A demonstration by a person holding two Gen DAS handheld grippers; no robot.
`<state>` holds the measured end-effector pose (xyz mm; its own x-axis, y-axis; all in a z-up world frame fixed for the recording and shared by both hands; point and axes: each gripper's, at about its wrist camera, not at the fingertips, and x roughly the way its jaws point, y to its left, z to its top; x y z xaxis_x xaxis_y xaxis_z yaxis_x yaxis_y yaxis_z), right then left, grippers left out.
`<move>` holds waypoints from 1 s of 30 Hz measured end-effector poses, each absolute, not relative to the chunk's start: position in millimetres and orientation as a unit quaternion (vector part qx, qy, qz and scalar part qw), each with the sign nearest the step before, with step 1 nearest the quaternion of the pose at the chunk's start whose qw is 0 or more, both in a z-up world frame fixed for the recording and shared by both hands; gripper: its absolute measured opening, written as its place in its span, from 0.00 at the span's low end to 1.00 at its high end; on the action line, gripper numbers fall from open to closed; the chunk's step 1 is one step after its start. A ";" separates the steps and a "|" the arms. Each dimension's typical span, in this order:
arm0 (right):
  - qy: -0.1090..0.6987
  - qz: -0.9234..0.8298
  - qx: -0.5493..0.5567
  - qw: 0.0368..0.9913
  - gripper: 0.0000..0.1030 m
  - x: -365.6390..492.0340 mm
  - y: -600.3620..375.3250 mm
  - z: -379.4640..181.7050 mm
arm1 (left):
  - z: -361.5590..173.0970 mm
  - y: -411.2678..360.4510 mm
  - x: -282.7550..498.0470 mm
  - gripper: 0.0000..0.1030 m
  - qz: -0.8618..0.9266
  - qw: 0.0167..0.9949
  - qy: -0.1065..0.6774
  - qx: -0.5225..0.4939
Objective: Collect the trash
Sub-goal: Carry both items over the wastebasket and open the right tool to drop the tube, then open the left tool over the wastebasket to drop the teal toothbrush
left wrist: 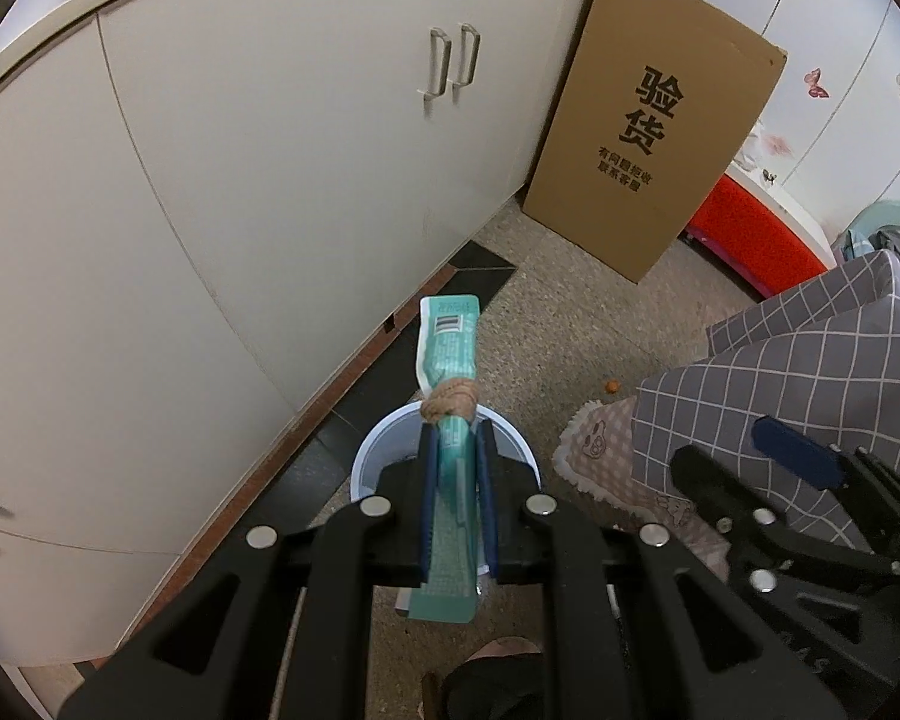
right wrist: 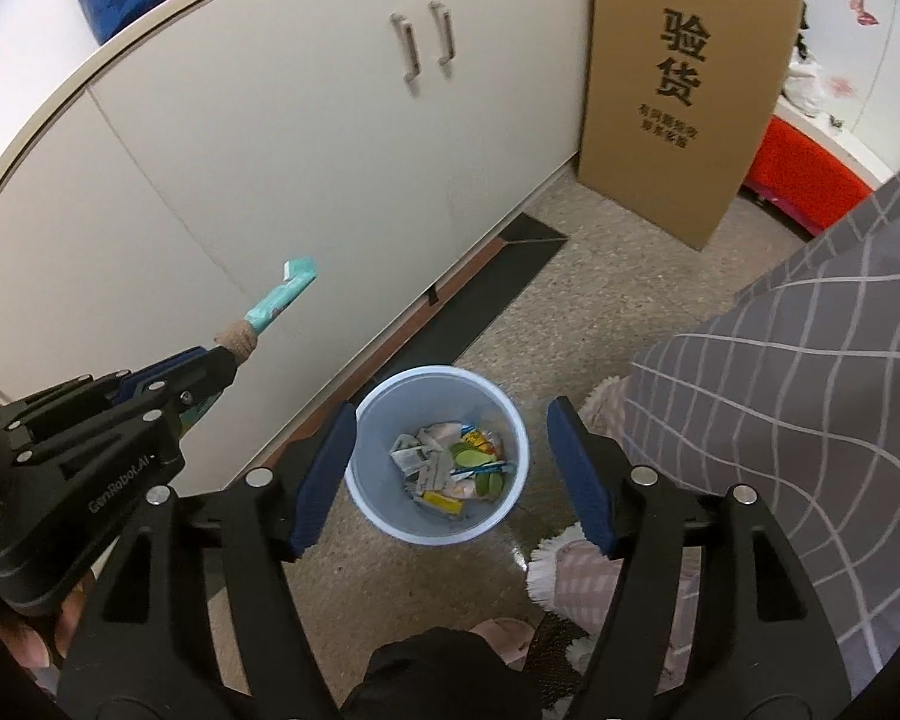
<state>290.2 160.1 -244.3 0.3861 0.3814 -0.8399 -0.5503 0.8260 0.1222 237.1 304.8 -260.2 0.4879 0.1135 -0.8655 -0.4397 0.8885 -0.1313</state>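
Setting: a home bedroom. Evidence: grey checked bedspread (right wrist: 810, 396) beside white cupboards (right wrist: 306, 138), butterfly wall stickers (left wrist: 816, 83). Fringed mat (left wrist: 594, 444) on speckled floor (right wrist: 600, 276).

Both fisheye views look steeply down along their own black fingers, close above a speckled floor. The left wrist view faces the cream cabinet doors (left wrist: 258, 180); the right sits directly over the pale blue round plastic bin (right wrist: 366, 414). They share bin, cabinet and brown cardboard box (right wrist: 684, 90).
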 end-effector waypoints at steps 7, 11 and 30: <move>0.449 0.267 -0.068 0.850 0.65 292.3 144.3 -230.9 | -258.6 298.7 247.8 0.12 0.155 0.846 0.482 -0.164; 0.441 0.261 -0.053 0.857 0.65 294.4 136.9 -226.4 | -256.6 296.5 252.6 0.12 0.154 0.848 0.482 -0.160; 0.427 0.264 -0.031 0.864 0.66 284.6 118.0 -198.6 | -222.0 288.4 230.3 0.73 0.180 0.865 0.434 -0.176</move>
<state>284.6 118.0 -198.6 0.4962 0.4305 -0.7539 -0.4835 0.8583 0.1719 230.3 288.4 -222.0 0.5578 0.1582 -0.8147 -0.4642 0.8732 -0.1483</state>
